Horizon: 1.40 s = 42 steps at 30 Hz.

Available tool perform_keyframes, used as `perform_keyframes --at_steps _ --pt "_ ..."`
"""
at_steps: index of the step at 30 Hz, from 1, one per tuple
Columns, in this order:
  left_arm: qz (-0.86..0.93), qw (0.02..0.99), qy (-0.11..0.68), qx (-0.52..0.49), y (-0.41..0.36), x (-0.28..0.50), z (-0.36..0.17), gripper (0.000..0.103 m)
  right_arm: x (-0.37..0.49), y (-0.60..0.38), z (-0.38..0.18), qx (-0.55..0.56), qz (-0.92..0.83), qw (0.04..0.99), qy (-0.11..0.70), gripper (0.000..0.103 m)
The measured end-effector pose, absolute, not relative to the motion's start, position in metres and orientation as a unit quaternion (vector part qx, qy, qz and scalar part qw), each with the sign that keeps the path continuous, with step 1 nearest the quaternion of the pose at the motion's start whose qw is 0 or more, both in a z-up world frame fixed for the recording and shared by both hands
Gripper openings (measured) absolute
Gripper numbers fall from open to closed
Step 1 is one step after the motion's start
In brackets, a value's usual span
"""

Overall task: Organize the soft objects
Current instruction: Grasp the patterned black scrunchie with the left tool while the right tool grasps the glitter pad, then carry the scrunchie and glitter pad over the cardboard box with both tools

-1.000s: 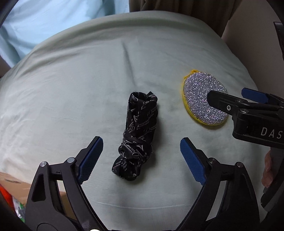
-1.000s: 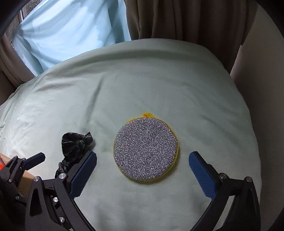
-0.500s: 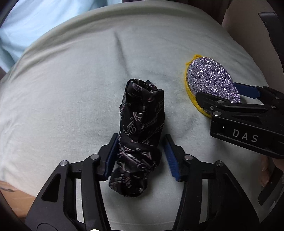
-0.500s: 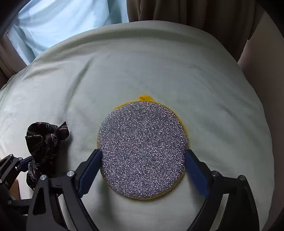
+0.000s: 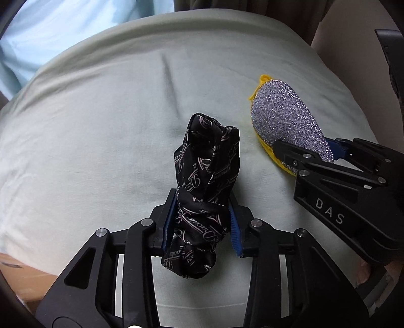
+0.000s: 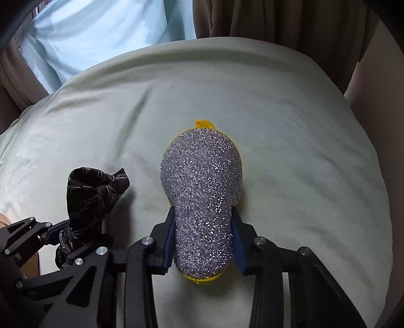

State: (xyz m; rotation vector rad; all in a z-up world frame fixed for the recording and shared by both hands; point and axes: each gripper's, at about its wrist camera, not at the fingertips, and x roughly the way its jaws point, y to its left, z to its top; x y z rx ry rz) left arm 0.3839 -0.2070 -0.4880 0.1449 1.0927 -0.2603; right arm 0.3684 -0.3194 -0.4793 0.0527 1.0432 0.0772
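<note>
Both grasps look made: the left gripper jaws pinch the scarf and the right gripper jaws squeeze the sponge on the bed, probably lifting next.

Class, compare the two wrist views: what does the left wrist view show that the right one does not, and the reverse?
Left only: the knotted near end of the black patterned cloth in the left gripper, and "DAS" on the other tool. Right only: the right gripper pinching the silver scrubber, and brown curtains. Both: cloth, scrubber, pale green bedding.
</note>
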Motion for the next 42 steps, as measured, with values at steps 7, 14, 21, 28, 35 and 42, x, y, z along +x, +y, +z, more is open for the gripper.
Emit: perform_keyframes --at_steps 7,14,21,28,35,42 --pt "-0.135 0.858 0.493 0.059 -0.209 0.367 -0.436 0.033 0.350 -0.320 -0.441 0.015 0.033 0.875 0.483 0.033" --pt "-0.139 0.877 0.459 0.034 -0.194 0.339 -0.352 0.033 0.310 -0.319 -0.356 0.006 0.023 0.894 0.448 0.033" --pt "-0.128 0.901 0.415 0.005 -0.143 0.281 -0.255 0.033 0.267 -0.286 -0.250 -0.004 0.030 0.911 0.411 0.033" --pt "-0.091 0.912 0.401 -0.006 -0.053 0.232 -0.197 0.033 0.225 -0.223 -0.168 -0.005 0.062 0.917 0.394 0.033" --pt "-0.055 0.908 0.416 -0.018 0.046 0.194 -0.183 0.033 0.187 -0.137 -0.144 -0.001 0.098 0.913 0.397 0.033" --pt "-0.038 0.893 0.447 -0.020 0.124 0.190 -0.205 0.033 0.170 -0.056 -0.160 0.013 0.122 0.896 0.427 0.033"
